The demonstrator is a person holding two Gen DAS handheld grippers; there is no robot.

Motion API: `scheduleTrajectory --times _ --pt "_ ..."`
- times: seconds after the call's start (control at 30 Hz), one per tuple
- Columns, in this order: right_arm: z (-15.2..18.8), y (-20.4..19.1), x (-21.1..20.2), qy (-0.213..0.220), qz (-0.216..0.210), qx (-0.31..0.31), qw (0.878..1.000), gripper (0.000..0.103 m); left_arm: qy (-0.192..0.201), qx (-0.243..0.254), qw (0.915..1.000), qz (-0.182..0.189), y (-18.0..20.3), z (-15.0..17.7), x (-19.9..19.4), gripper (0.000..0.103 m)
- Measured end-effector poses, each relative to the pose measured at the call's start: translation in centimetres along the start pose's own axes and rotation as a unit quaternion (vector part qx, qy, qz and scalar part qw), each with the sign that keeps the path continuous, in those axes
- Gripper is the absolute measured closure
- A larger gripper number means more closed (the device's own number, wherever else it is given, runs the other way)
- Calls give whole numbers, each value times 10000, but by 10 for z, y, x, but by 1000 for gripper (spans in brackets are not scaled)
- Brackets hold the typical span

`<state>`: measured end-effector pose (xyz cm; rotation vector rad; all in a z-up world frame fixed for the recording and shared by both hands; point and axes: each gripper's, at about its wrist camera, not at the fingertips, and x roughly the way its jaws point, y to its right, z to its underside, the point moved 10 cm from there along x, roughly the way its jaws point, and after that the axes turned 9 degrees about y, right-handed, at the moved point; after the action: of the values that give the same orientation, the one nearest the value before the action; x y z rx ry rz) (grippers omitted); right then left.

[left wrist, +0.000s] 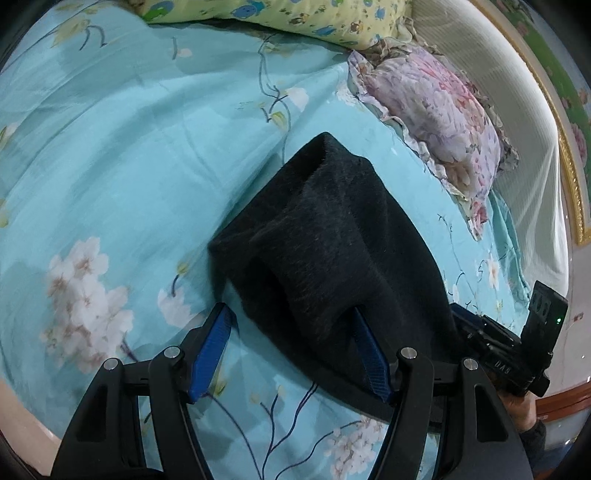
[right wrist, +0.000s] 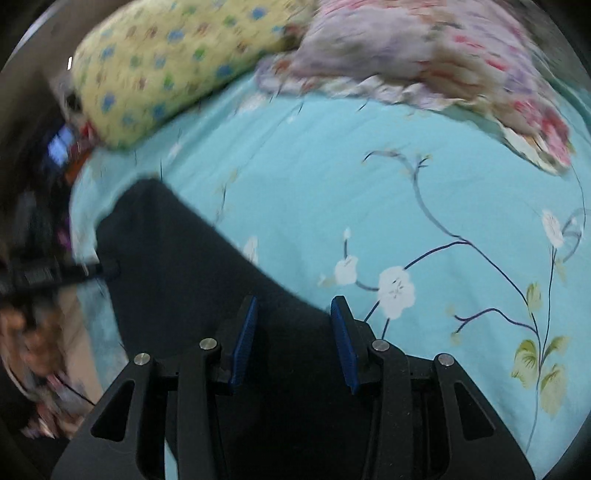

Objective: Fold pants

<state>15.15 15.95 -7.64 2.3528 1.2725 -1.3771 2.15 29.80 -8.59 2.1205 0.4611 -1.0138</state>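
Note:
The dark fleece pants [left wrist: 332,229] lie folded in a long band on the turquoise floral bedsheet [left wrist: 129,166]. My left gripper [left wrist: 291,310] stands wide open over the band's near end. Its left finger is on the sheet and its right fingertip is tucked under a fold of fabric. In the blurred right wrist view the pants [right wrist: 177,258] run from the left down under my right gripper [right wrist: 294,300]. That gripper's jaws stand partly apart with dark fabric between them, and both blue pads [right wrist: 245,336] show bare. Its body [left wrist: 498,347] appears at the pants' right edge.
A yellow patterned pillow [left wrist: 295,18] and a pink floral frilled pillow [left wrist: 436,110] lie at the head of the bed. A white padded headboard [left wrist: 517,110] stands behind them. A person's hand [left wrist: 517,406] holds the right gripper. Dark clutter [right wrist: 37,221] sits beyond the bed's left edge.

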Motion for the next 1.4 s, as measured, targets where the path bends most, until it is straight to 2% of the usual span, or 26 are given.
scheduleTrajectory --times 0.07,0.13,0.27,0.33,0.4,0.5,0.7,0.8,0.83,0.87,0.9,1.0,1.13,1.2,1.27,1.33,1.4 --pt "3 -2 6 -87 1 -217 9997 59 42 100 9999 -25 3 -1 4 37" --pt "2 2 11 -223 -181 -90 9995 59 80 179 9998 -47 6 -2 7 40" --pt "-7 25 8 -297 -945 960 9904 58 85 187 9998 -1 7 -5 11 43" --pt "-11 43 3 -127 -832 1186 9894 58 89 189 9998 26 7 -6 12 43" --pt "-7 52 3 -180 -612 1134 9915 61 98 227 9997 25 7 -6 13 43" --pt "1 45 2 -249 -603 895 9939 61 108 215 9997 29 7 -7 14 43" --pt "14 19 4 -359 -257 -168 9989 61 136 207 9997 48 8 -9 15 44" --pt "13 18 5 -391 -284 -218 9986 65 207 291 9994 38 9 -10 17 64" --pt "12 19 5 -381 -305 -205 9986 69 189 274 9994 134 11 -10 18 79" --pt "13 19 4 -389 -376 -133 9984 84 152 226 9993 248 12 -10 17 85" --pt "12 16 4 -416 -526 -12 9978 86 155 185 9992 309 12 -10 15 86" --pt "8 6 -3 -327 -248 -258 9988 91 288 180 9976 610 19 -16 -7 88" --pt "-21 7 -42 467 373 -362 9976 92 657 244 9867 1466 38 -29 -59 88" --pt "-33 6 -61 888 695 -477 9925 93 808 542 9832 1545 46 -33 -74 88" --pt "-39 5 -69 1106 863 -530 9887 93 881 757 9813 1533 46 -36 -73 88" --pt "-42 0 -65 1173 1173 -737 9834 93 767 736 9843 1412 36 -36 -59 88" --pt "-39 0 -53 1075 1228 -730 9839 93 630 675 9871 1308 22 -34 -42 88"
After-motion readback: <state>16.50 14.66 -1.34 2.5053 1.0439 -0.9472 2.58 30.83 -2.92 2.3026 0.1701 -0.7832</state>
